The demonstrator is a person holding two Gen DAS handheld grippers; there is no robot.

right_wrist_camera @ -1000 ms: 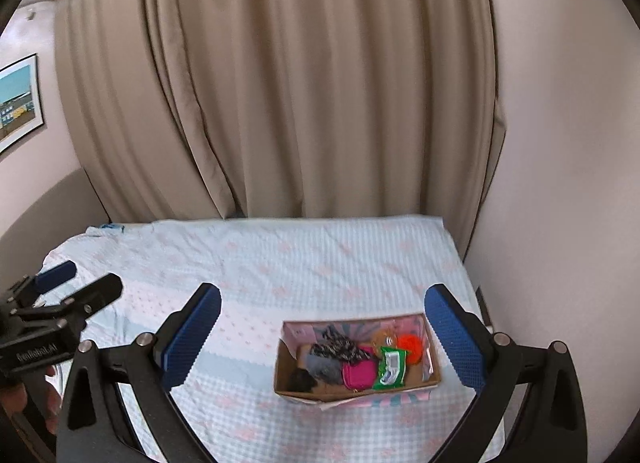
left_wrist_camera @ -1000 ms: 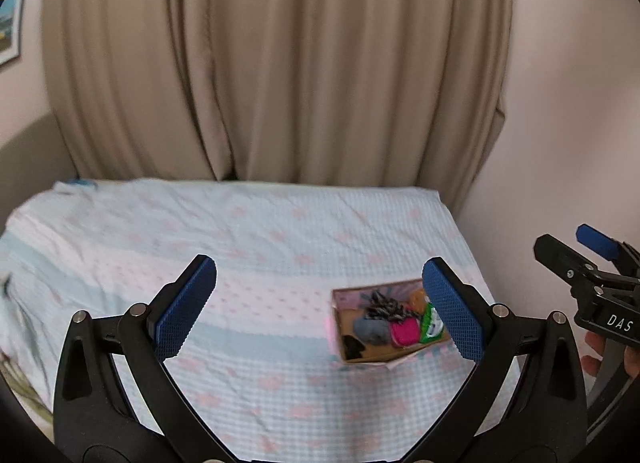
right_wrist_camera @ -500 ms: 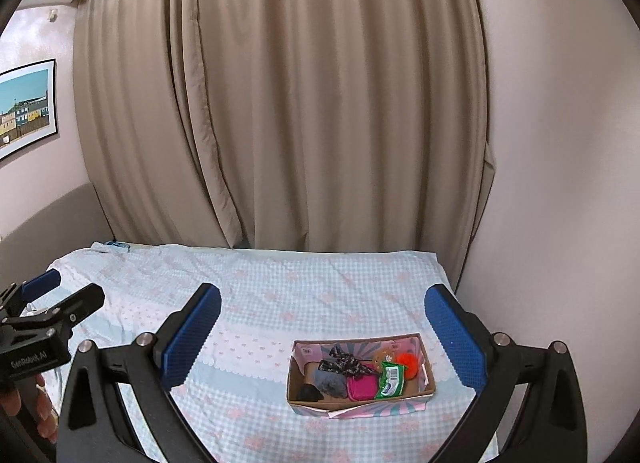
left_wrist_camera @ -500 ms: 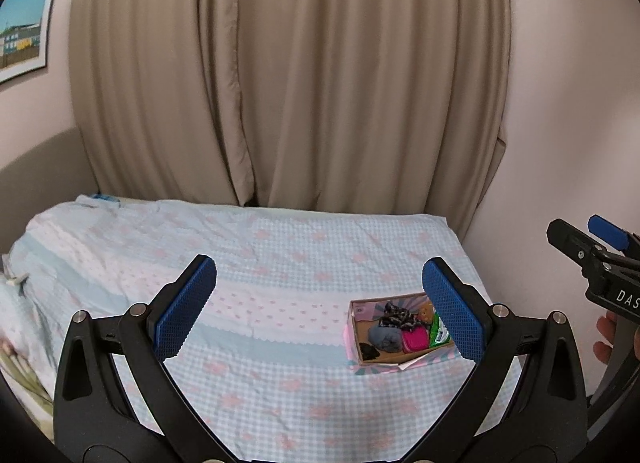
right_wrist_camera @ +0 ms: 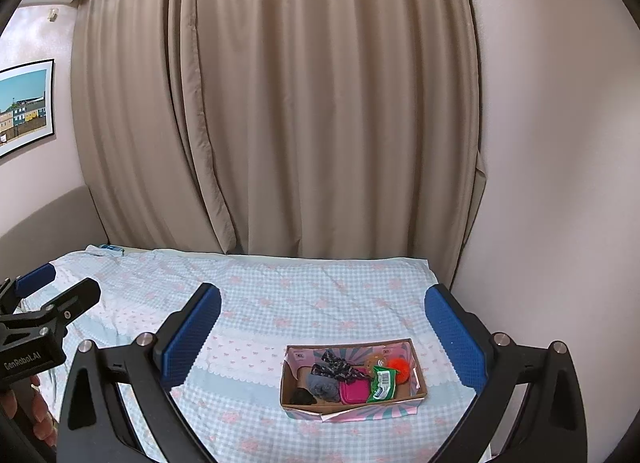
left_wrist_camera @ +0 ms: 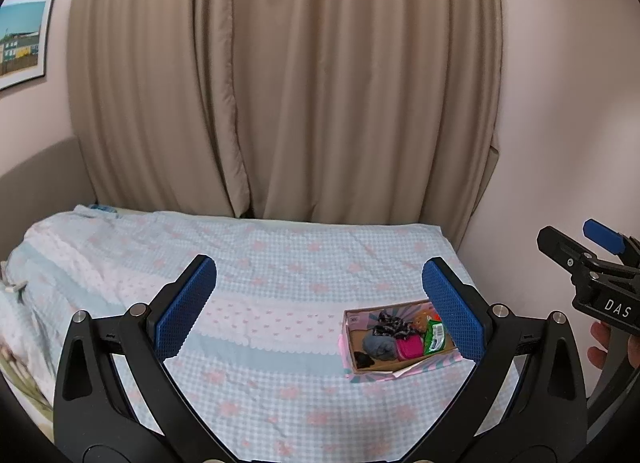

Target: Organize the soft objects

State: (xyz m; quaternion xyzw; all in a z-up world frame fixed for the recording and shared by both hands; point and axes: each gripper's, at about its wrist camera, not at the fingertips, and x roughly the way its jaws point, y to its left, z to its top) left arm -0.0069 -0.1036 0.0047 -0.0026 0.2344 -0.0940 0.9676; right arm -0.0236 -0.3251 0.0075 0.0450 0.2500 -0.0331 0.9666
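On the bed (right_wrist_camera: 280, 295), which wears a pale blue checked cover with pink flower patches and a white band of small pink hearts, an open cardboard box (right_wrist_camera: 352, 403) sits toward the right side, near the wall (right_wrist_camera: 552, 183). Its inner flaps show a pink and teal sunburst print. Packed inside are several soft things, touching one another: a black-and-white patterned scrunchie (right_wrist_camera: 338, 368) at the back, a grey bundle (right_wrist_camera: 322, 387) in front of it, a small black piece (right_wrist_camera: 302, 397) in the front left corner, a magenta pouch (right_wrist_camera: 355, 391) in the middle, a green packet (right_wrist_camera: 383, 383) with a white barcode label leaning beside it, and an orange fluffy ball (right_wrist_camera: 399, 368) at the back right. A tan item next to the ball is too small to name.

Both claws hang above the bed, well apart from the box. The left gripper (left_wrist_camera: 320, 303) has its 2 blue-padded fingers spread wide with nothing between them; in its view the right pad overlaps the box's far end. The right gripper (right_wrist_camera: 322, 327) is likewise spread wide and holds nothing, the box lying between its fingers in that view. Each gripper appears at the edge of the other's camera, with fingers of the person's hand behind it.

Beige curtains (right_wrist_camera: 280, 103) hang closed behind the bed, and a framed picture (right_wrist_camera: 24, 107) of coloured houses is on the left wall
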